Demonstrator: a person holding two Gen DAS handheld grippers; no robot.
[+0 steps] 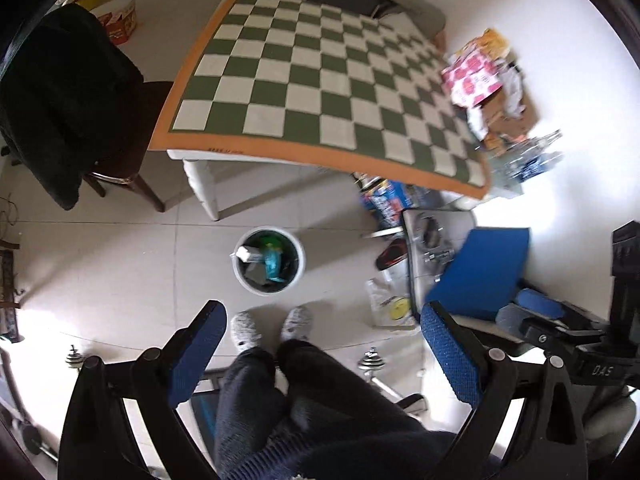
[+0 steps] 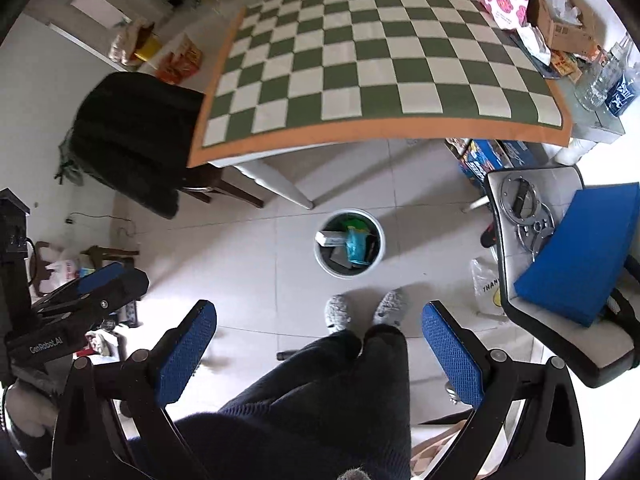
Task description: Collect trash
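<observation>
Tongs (image 1: 326, 350) empty, bin (image 1: 269, 261) beyond

Floor (image 2: 248, 248) is pale glossy tile w/ thin grout lines, bright glare patches at the edges. White-legged bench (image 2: 276, 184) carries a green & cream checked cloth (image 2: 360, 68) w/ orange border. Dark wood chair (image 1: 120, 176) just beside the bench's left end, black garment (image 1: 60, 92) draped over it. White wall (image 1: 540, 20) on the right. Another chair (image 2: 560, 344) w/ pale seat & black rim at right, blue cushion (image 2: 580, 256) resting on it.
</observation>
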